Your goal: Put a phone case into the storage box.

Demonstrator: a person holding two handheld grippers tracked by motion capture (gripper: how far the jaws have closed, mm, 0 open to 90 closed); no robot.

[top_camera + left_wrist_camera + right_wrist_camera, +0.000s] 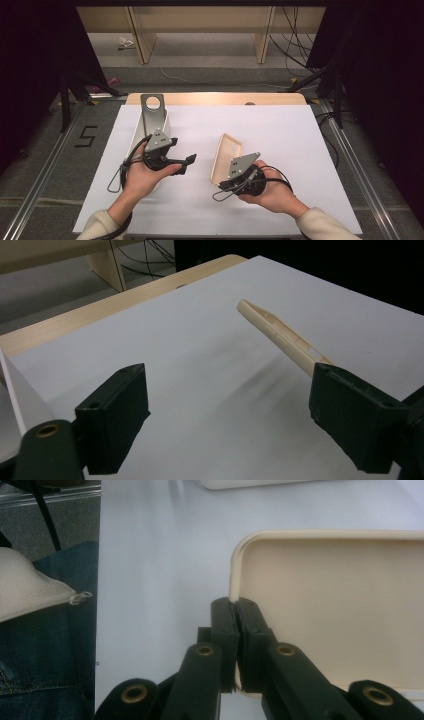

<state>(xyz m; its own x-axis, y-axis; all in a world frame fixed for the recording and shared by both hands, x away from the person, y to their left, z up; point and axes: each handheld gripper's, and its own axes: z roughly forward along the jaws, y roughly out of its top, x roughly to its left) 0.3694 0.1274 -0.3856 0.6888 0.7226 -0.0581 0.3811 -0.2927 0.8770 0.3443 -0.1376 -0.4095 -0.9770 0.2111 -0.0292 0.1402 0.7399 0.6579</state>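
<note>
A cream plastic tray stands tilted up on its edge near the middle of the white table top. My right gripper is shut on its lower rim; in the right gripper view the two black jaws pinch the tray's rounded corner. My left gripper hovers to the left of the tray, pointing toward it. Its jaws stand open with nothing between them, and the tray shows edge-on beyond the right jaw.
A white tub with a grey metal bracket stands at the back left, just behind my left hand. The table's wooden edge runs along the far side. Floor cables and black stands lie beyond it.
</note>
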